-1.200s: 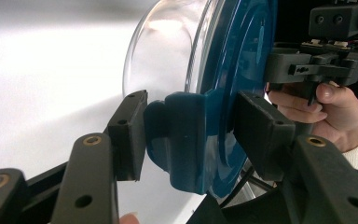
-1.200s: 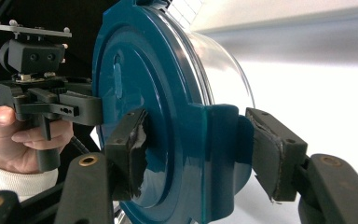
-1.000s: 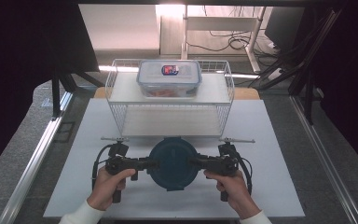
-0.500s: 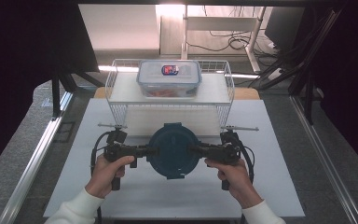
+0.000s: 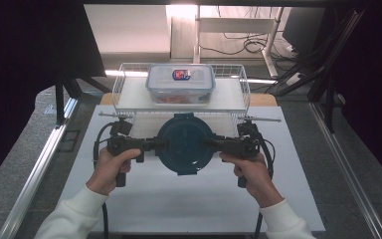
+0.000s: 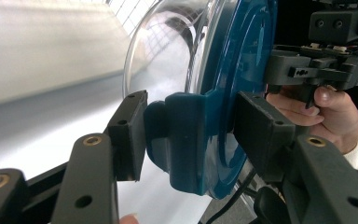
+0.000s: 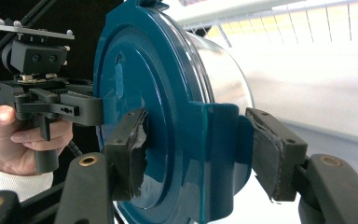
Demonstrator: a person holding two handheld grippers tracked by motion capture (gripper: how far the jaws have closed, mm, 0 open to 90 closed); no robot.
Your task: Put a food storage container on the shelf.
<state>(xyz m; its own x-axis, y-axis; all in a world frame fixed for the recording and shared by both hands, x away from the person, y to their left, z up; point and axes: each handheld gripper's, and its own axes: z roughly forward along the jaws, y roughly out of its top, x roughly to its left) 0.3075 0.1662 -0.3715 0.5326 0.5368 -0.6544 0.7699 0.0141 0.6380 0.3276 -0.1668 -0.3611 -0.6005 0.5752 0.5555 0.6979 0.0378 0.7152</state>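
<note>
A round clear container with a dark teal lid (image 5: pixel 184 142) hangs above the white mat, lid up, just in front of the wire rack. My left gripper (image 5: pixel 161 144) is shut on the lid's left clasp and my right gripper (image 5: pixel 209 145) is shut on the right clasp. In the left gripper view the teal clasp (image 6: pixel 186 140) sits squeezed between the pads of the left gripper (image 6: pixel 196 135), with the clear bowl (image 6: pixel 168 56) beyond it. In the right gripper view the right gripper (image 7: pixel 203 154) clamps the opposite clasp (image 7: pixel 214 154), and its worn pads (image 7: pixel 137 149) press on the lid.
A white wire rack (image 5: pixel 129 99) stands at the far edge of the white mat (image 5: pixel 189 204), carrying a rectangular lidded food box (image 5: pixel 180 82). Metal rails run along both sides of the table. A chair and cables lie on the floor beyond the rack.
Both hands have raised the teal-lidded container off the mat and carried it toward the rack. The grips on the two clasps are unchanged.
</note>
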